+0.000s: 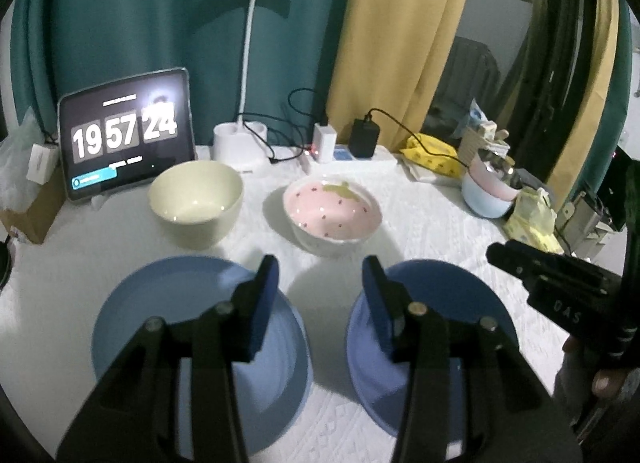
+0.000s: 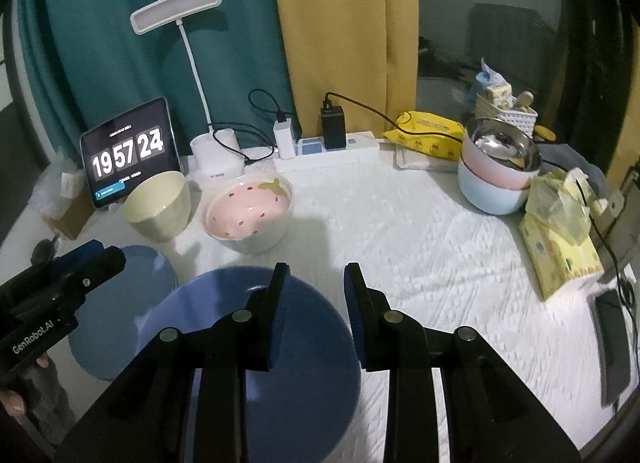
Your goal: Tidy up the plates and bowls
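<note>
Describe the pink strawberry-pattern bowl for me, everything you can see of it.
The pink bowl looks like glazed ceramic: white outside, pale pink inside, dotted with small dark red seed marks, with a yellow-green leaf shape painted near its far rim. It stands upright and empty on the white tablecloth, right of the cream bowl and apart from it, beyond the two blue plates. Nothing touches it except the cloth. No chips or cracks show, though the picture is slightly soft.

Tablet (image 1: 126, 133) reads 19 57 24; left gripper (image 2: 86, 263) marked GenRobot.AI
</note>
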`<state>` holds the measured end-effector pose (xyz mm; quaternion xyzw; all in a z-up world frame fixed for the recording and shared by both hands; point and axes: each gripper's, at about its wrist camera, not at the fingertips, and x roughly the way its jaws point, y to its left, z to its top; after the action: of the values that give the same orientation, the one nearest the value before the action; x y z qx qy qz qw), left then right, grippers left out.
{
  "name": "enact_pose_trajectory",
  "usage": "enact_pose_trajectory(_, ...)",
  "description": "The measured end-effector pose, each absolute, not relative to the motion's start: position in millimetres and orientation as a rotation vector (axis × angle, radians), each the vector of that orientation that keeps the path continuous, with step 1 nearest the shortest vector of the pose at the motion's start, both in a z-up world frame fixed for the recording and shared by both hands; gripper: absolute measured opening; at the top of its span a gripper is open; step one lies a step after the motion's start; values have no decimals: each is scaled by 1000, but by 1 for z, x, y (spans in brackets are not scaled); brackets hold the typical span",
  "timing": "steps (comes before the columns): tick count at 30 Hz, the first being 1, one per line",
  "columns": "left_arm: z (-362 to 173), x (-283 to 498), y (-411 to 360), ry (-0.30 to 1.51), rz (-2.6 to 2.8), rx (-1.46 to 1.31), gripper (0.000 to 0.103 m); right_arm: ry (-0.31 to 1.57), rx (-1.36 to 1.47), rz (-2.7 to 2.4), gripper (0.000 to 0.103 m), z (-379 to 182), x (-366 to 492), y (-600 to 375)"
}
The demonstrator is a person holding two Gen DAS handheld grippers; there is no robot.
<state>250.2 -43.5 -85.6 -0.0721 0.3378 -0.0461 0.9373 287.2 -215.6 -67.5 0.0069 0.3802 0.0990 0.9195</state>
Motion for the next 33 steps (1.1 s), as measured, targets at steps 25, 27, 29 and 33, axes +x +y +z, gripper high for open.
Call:
enact_pose_trajectory(25,-106,347,-43,809,-76,-156,45,890,-42,256,29,-80,387,-189)
enact_pose_trajectory(27,-109,354,-42,824,-74,-161,45,902,-38,260,29,-83,394,-187)
enact_pose_trajectory(29,-112,361,-42,835,-72,-163,45,908,-39,261,29,-85,399,-184)
enact_pose_trajectory(33,-116,371,-41,854,-69,-169,45,933,-31,266,29,-92,411,-179)
